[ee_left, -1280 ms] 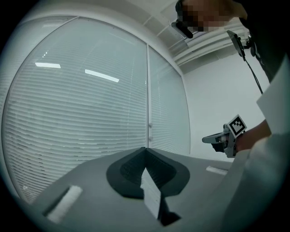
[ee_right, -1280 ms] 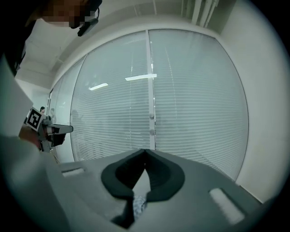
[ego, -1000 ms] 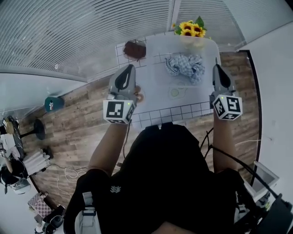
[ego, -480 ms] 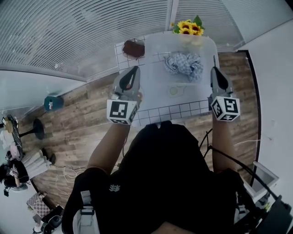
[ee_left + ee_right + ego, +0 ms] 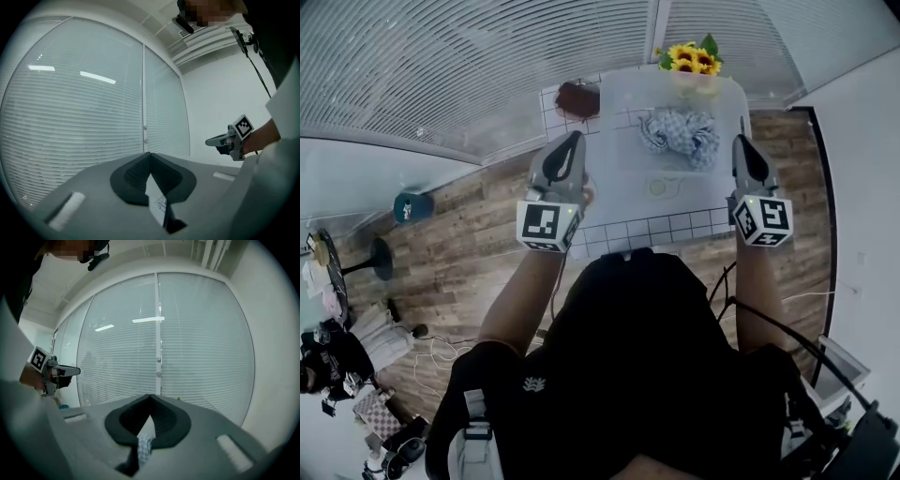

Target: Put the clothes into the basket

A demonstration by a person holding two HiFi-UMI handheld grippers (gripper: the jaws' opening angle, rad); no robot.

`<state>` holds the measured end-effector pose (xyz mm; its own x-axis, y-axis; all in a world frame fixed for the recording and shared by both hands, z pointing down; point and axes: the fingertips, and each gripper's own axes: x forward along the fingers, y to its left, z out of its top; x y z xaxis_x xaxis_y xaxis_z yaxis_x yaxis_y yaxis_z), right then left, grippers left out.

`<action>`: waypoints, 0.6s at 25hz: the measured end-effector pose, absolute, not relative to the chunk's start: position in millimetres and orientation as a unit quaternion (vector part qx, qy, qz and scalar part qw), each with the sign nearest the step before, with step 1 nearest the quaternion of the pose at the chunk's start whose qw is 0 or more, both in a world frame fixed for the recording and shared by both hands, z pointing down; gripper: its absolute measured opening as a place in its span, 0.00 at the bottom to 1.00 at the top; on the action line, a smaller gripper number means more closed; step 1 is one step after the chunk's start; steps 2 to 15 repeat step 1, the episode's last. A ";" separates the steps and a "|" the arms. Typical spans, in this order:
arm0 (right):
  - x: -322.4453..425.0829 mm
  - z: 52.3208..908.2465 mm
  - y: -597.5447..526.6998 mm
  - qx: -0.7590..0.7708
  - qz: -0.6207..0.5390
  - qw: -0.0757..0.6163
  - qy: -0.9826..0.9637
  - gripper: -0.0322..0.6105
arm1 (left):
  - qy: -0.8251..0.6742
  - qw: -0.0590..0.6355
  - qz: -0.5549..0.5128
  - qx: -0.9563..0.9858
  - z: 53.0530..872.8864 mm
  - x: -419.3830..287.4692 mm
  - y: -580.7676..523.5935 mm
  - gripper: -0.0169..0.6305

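A crumpled blue-and-white checked cloth (image 5: 680,131) lies on the far part of the white table (image 5: 628,169). A dark brown basket (image 5: 577,98) stands at the table's far left corner. My left gripper (image 5: 573,141) hovers over the table's left side, shut and holding nothing. My right gripper (image 5: 741,142) hangs at the table's right edge beside the cloth, also shut and holding nothing. In the left gripper view the jaws (image 5: 150,155) meet, and the right gripper (image 5: 227,139) shows beyond them. In the right gripper view a strip of the cloth (image 5: 144,446) shows below the shut jaws.
A vase of sunflowers (image 5: 689,58) stands at the table's far edge. A small round mark or coaster (image 5: 659,187) lies on the table's near part. Window blinds (image 5: 441,66) run behind the table, and wooden floor (image 5: 469,253) lies to the left.
The left gripper has drifted slightly to the right. The right gripper has hardly moved. Both stay shut.
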<state>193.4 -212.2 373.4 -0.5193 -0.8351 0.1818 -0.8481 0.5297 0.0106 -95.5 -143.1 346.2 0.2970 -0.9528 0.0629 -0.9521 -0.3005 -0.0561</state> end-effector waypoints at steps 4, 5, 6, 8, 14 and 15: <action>193.5 373.0 -213.6 0.483 0.039 0.082 -0.871 0.05 | 0.592 0.004 -0.041 -0.805 345.4 -95.5 -144.0 0.04; 193.5 373.0 -213.6 0.483 0.039 0.082 -0.871 0.05 | 0.592 0.004 -0.041 -0.805 345.4 -95.5 -144.0 0.04; 193.5 373.0 -213.6 0.483 0.039 0.082 -0.871 0.05 | 0.592 0.004 -0.041 -0.805 345.4 -95.5 -144.0 0.04; 193.5 373.0 -213.6 0.483 0.039 0.082 -0.871 0.05 | 0.592 0.004 -0.041 -0.805 345.4 -95.5 -144.0 0.04; 193.5 373.0 -213.6 0.483 0.039 0.082 -0.871 0.05 | 0.592 0.004 -0.041 -0.805 345.4 -95.5 -144.0 0.04; 193.5 373.0 -213.6 0.483 0.039 0.082 -0.871 0.05 | 0.592 0.004 -0.041 -0.805 345.4 -95.5 -144.0 0.04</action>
